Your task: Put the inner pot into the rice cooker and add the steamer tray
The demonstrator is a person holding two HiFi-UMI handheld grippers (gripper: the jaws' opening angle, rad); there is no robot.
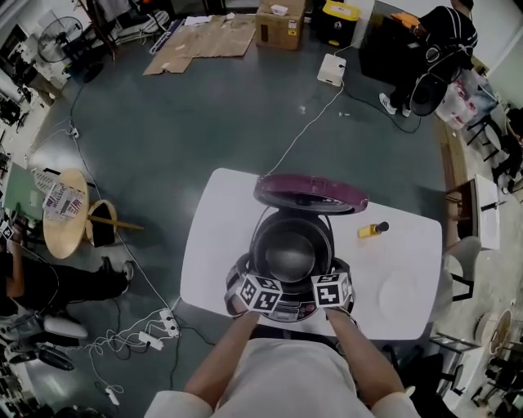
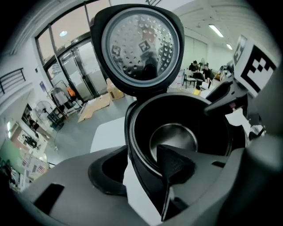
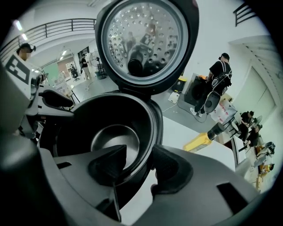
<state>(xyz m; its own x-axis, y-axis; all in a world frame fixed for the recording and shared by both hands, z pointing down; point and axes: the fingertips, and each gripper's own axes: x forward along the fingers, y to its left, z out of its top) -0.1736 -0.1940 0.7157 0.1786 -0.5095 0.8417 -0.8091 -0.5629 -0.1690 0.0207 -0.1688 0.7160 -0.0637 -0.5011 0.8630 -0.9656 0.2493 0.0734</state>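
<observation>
The white desk [image 1: 204,269] has a little yellow bottle [image 1: 372,230] with a dark cap lying on it, toward the back right. On the grey floor [image 1: 180,139] behind it there's flattened cardboard [image 1: 204,41], a cardboard box [image 1: 280,24] just beside that, a yellow bin [image 1: 339,20], and a white box [image 1: 331,69] with a cable [image 1: 310,126] running toward the desk. Off to the left is a small round wooden desk [image 1: 64,214], a power strip [image 1: 167,324] lies near the front left corner, and a person in black [image 1: 433,45] is bent over at the far right.
</observation>
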